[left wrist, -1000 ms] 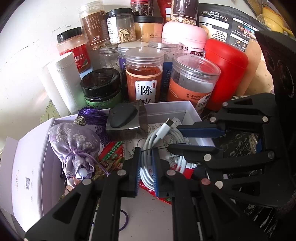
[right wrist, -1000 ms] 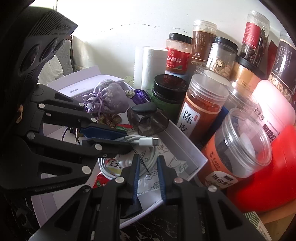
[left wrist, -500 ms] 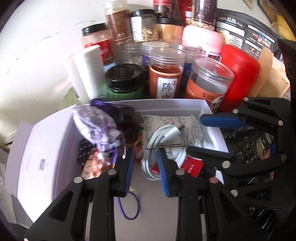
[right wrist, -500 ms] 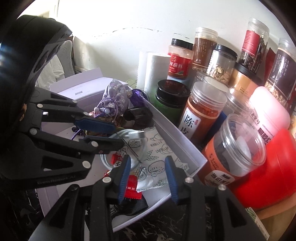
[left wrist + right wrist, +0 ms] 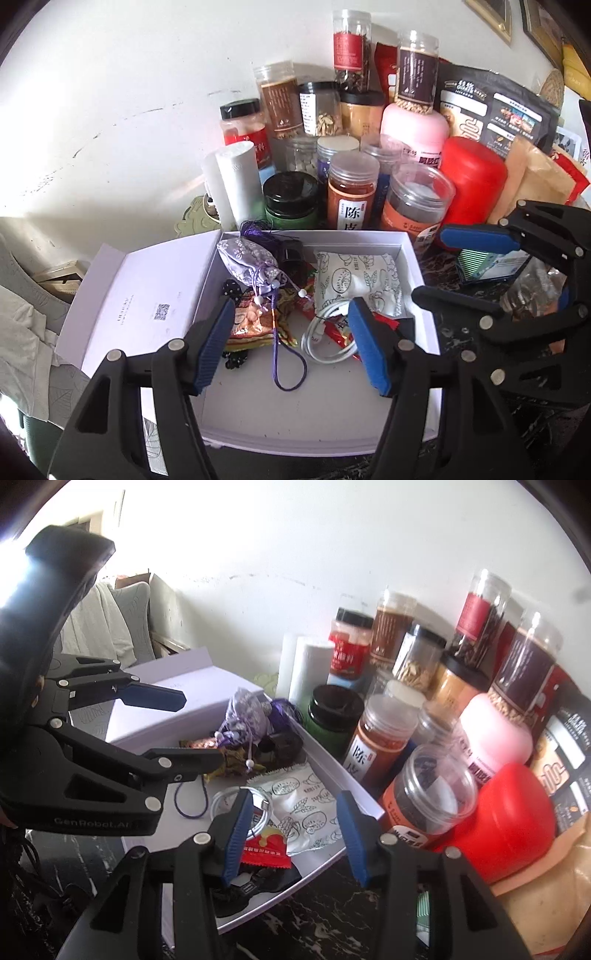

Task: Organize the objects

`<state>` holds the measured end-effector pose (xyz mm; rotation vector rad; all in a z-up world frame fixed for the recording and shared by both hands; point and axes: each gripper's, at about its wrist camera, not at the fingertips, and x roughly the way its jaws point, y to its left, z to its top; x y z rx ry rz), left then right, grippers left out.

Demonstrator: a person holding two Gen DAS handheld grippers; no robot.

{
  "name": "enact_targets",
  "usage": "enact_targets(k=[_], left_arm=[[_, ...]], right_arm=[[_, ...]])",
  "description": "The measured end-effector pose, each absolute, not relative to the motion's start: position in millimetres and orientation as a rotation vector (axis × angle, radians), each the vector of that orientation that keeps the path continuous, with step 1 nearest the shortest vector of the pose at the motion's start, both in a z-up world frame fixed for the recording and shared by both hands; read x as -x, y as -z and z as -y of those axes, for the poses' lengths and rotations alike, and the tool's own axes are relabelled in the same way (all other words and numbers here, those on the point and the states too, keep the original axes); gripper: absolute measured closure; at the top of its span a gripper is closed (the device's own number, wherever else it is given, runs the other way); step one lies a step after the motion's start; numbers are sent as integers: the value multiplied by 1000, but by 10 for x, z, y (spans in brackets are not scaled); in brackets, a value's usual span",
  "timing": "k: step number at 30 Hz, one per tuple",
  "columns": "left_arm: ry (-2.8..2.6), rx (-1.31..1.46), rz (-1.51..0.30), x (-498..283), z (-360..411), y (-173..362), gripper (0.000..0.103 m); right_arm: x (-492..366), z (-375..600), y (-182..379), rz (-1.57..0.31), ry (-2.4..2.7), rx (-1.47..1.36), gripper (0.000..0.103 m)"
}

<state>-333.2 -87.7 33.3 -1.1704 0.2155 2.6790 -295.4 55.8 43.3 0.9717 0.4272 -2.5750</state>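
An open white box (image 5: 332,236) holds a coiled white cable (image 5: 325,339), a purple pouch (image 5: 247,264), a white printed sachet (image 5: 354,280) and snack packets. My left gripper (image 5: 291,343) hovers above the box's near half. Its jaws are opening and nothing is pressed between them; the cable lies loose below. My right gripper (image 5: 293,834) hangs over the box's right end (image 5: 332,771) with its jaws opening too, above the cable (image 5: 229,801) and a red sachet (image 5: 264,847), gripping neither. Each gripper shows in the other's view: the right gripper (image 5: 450,266), the left gripper (image 5: 184,731).
Several jars crowd the wall behind the box, among them an orange-filled jar (image 5: 352,192), a black-lidded green jar (image 5: 291,201) and a red canister (image 5: 472,177). A white paper roll (image 5: 236,181) stands at their left. The box lid (image 5: 147,295) lies open leftward.
Both grippers have risen and drawn back from the box while their jaws spread. The white cable, pinched by both a second ago, was let go and now lies in the box.
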Motion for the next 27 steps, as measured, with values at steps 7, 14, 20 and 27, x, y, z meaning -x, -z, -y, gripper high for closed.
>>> enact_targets(k=[7, 14, 20, 27], left_arm=[[-2765, 1111, -220, 2908, 978, -739, 37], [-2850, 1029, -239, 2398, 1000, -1177, 24], [-2895, 985, -262, 1965, 962, -1421, 21], [-2952, 942, -252, 1467, 936, -1622, 9]], right_arm=[[2630, -536, -770, -451, 2611, -908, 53], [2210, -531, -1141, -451, 2648, -815, 43], [1865, -517, -1368, -471, 2670, -757, 38], [1489, -547, -1476, -460, 2701, -731, 36]])
